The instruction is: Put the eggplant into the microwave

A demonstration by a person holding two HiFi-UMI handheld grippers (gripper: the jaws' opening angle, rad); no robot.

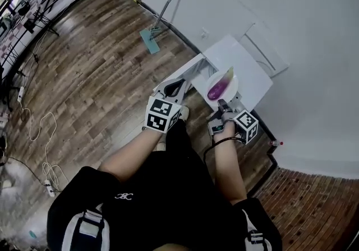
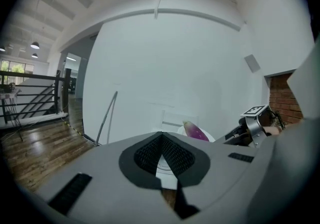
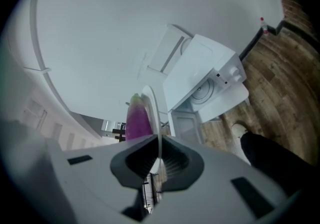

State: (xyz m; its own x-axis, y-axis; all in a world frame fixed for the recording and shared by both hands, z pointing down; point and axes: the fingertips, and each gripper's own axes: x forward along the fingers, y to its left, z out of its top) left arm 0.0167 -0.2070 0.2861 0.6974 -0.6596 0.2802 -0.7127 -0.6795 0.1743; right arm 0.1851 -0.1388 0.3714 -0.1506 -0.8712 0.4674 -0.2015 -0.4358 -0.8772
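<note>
One eggplant [image 1: 219, 87] lies on white plate [image 1: 233, 80], over top of microwave [image 1: 252, 70], not yet inside. Plate serves as carrier: right gripper [image 1: 221, 103] clenched on plate rim, plate kept about level, probably so eggplant does not roll off. Left gripper [image 1: 178, 85] closed on nothing, waits just beside open microwave front. Microwave stands on wooden floor [image 1: 90, 76], against wall.

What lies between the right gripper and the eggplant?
Only the plate: the right gripper pinches its rim, the eggplant lies on it. Right gripper view shows it.
</note>
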